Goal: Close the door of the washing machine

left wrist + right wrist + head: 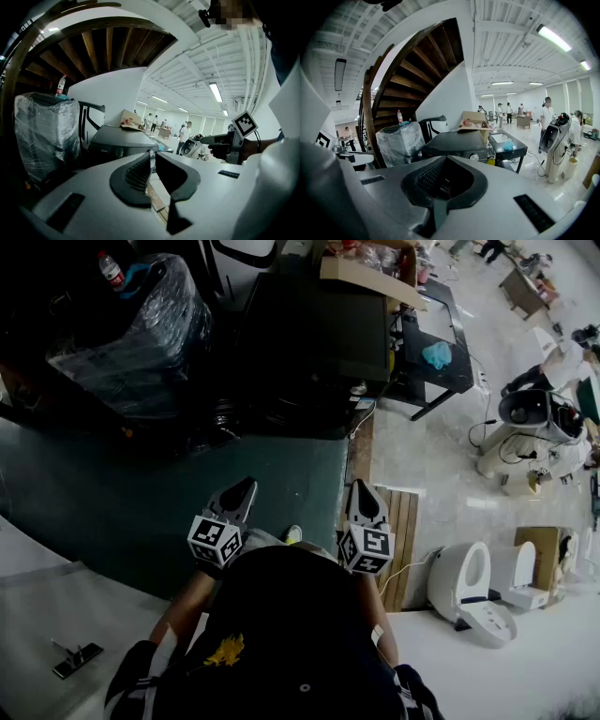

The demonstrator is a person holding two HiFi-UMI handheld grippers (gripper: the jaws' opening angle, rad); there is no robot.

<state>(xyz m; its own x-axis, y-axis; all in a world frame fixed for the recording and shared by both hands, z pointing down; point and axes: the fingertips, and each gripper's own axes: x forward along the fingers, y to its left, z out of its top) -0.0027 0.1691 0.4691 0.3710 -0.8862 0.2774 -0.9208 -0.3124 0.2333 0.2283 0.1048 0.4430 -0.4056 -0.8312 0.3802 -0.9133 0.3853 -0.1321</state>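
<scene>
The washing machine point(314, 338) is a dark, flat-topped box on the floor ahead of me, and its door cannot be made out. It shows past the jaws in the left gripper view point(119, 140) and the right gripper view point(457, 140). My left gripper point(244, 488) is held in the air short of the machine. Its jaws point(152, 157) stand almost together with only a thin slit and nothing between them. My right gripper point(364, 495) hangs beside it at about the same height. Its jaws point(443, 159) meet at the tips and hold nothing.
A plastic-wrapped bundle point(131, 334) with a bottle on it stands left of the machine. A cardboard box point(370, 273) sits at its back edge and a black cart point(436, 352) with a blue cloth stands to its right. A wooden pallet point(401, 521), toilets point(469, 587) and a dark green mat point(141, 493) lie nearby.
</scene>
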